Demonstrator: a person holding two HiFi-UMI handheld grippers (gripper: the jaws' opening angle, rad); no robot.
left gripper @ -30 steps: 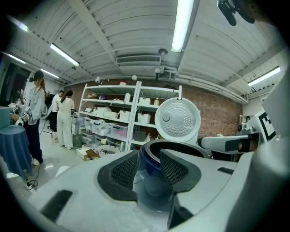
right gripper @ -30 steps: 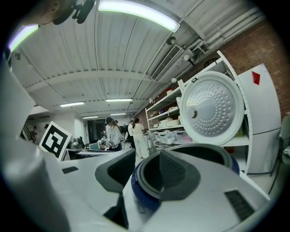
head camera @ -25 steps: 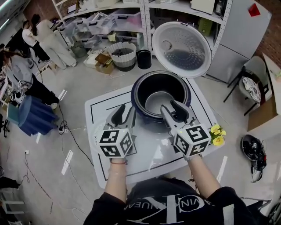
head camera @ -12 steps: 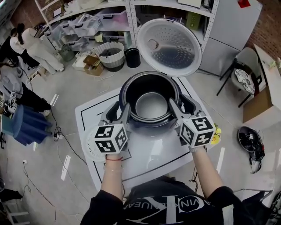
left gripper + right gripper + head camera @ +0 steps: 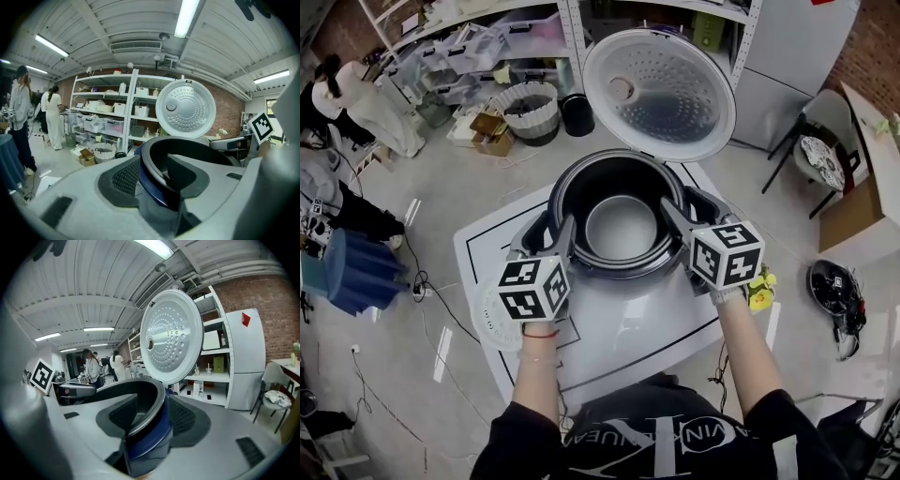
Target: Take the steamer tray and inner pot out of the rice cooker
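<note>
At frame centre, left gripper [image 5: 555, 231] and right gripper [image 5: 682, 210] straddle the rice cooker [image 5: 623, 271] wall on either side, jaws opening around it

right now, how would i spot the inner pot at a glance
On the white table stands a blue rice cooker with its round lid raised behind. The inner pot is the black bowl sunk in its middle, the only thing there with a pale grey floor.
</note>
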